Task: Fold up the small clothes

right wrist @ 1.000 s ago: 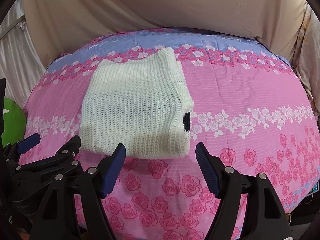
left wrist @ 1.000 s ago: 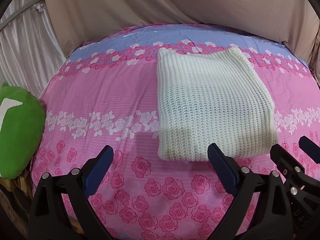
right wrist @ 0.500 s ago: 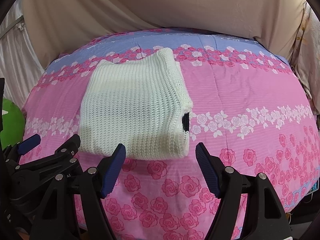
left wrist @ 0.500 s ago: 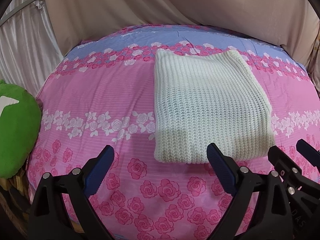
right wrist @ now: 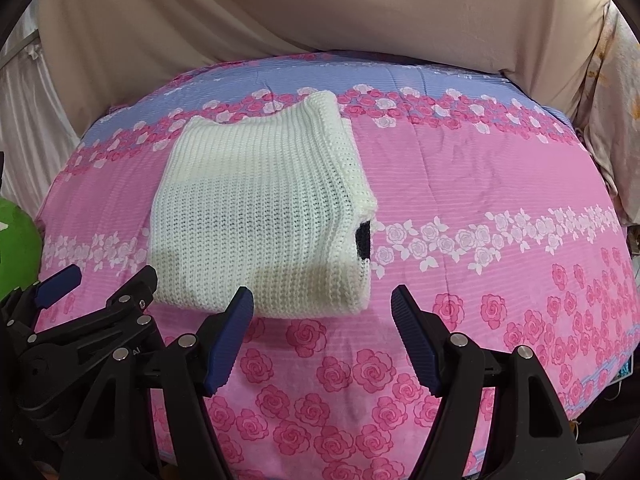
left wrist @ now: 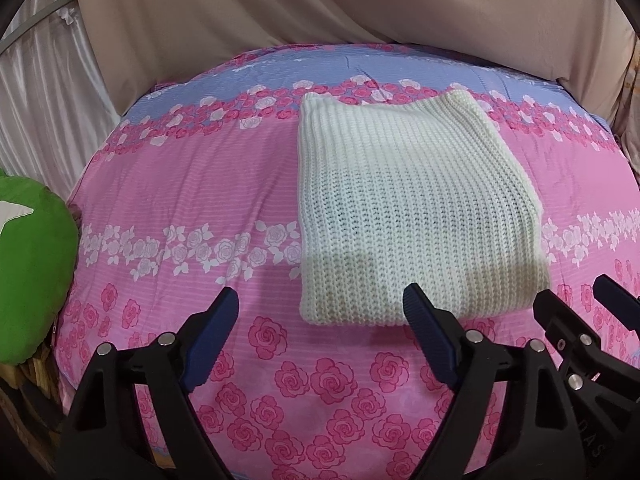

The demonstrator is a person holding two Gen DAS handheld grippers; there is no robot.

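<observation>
Left tool (left wrist: 322,316) and right tool (right wrist: 322,318), side by side above the near part of a bed whose cover (left wrist: 192,184) is pink with rose bands and a lavender strip at the far edge. The jaws of the left tool stand wide apart and are closing, with only the rose-printed cover seen between them; its blue pads (left wrist: 212,340) touch nothing. The jaws of the right tool also stand apart, pads (right wrist: 412,340) clear of any cloth.

A folded cream knitted sweater (left wrist: 412,208) lies flat on the cover just ahead of both tools. From the left wrist view it sits ahead and to the right of the left tool, its near edge just beyond the right-hand pad. From the right wrist view the same sweater (right wrist: 260,216) lies ahead and to the left of the right tool, its near edge just beyond the left-hand pad. A small dark patch (right wrist: 363,242) shows at the sweater's right-hand fold; what it is cannot be told.

Each tool appears at the margin of the other's view: the right tool (left wrist: 576,320) at the lower right, the left tool (right wrist: 96,292) at the lower left. A green cushion (left wrist: 32,276) lies far to the left of the left tool, at the bed's edge. Beige drapery (right wrist: 320,12) hangs beyond the far side of the bed.
</observation>
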